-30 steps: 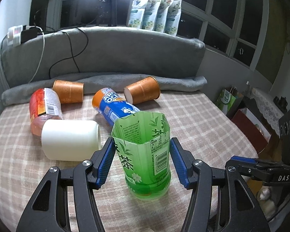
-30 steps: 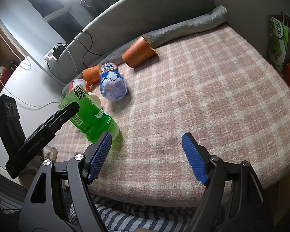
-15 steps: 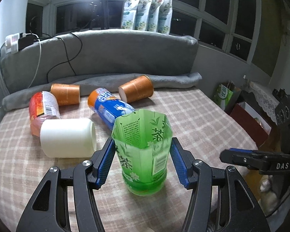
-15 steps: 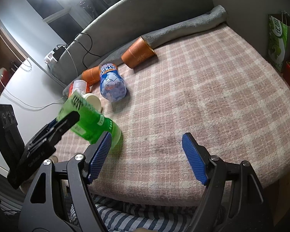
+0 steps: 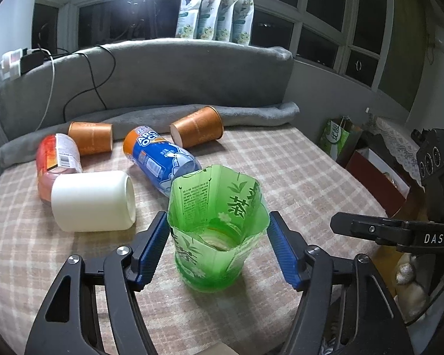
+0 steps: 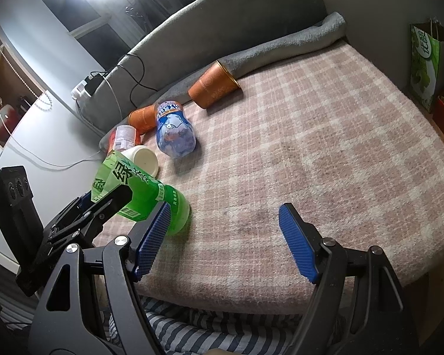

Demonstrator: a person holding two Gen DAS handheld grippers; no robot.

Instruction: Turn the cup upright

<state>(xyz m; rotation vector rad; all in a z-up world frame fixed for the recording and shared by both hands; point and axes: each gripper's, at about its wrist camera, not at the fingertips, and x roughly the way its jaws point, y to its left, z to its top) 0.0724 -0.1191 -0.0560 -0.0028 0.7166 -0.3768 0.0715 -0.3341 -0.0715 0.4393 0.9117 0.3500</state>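
A green cut-bottle cup (image 5: 217, 236) stands upright on the plaid blanket (image 5: 296, 177), its open mouth facing up. My left gripper (image 5: 217, 245) straddles it, the blue pads (image 5: 152, 245) standing just off its sides, so the gripper is open. In the right wrist view the same green cup (image 6: 151, 195) rests its base on the blanket, with the left gripper (image 6: 103, 204) beside it. My right gripper (image 6: 225, 236) hangs open over bare blanket near the front edge, holding nothing.
Lying on their sides behind are a white cup (image 5: 91, 201), a blue bottle cup (image 5: 159, 159), a red-labelled one (image 5: 57, 159) and two orange paper cups (image 5: 196, 130) (image 5: 90, 137). A grey rolled blanket (image 5: 251, 112) lines the back. The bed edge drops at right.
The left gripper has risen and tilted to look down into the green cup, and its pads have spread slightly off the cup's sides. The right gripper has stayed put.
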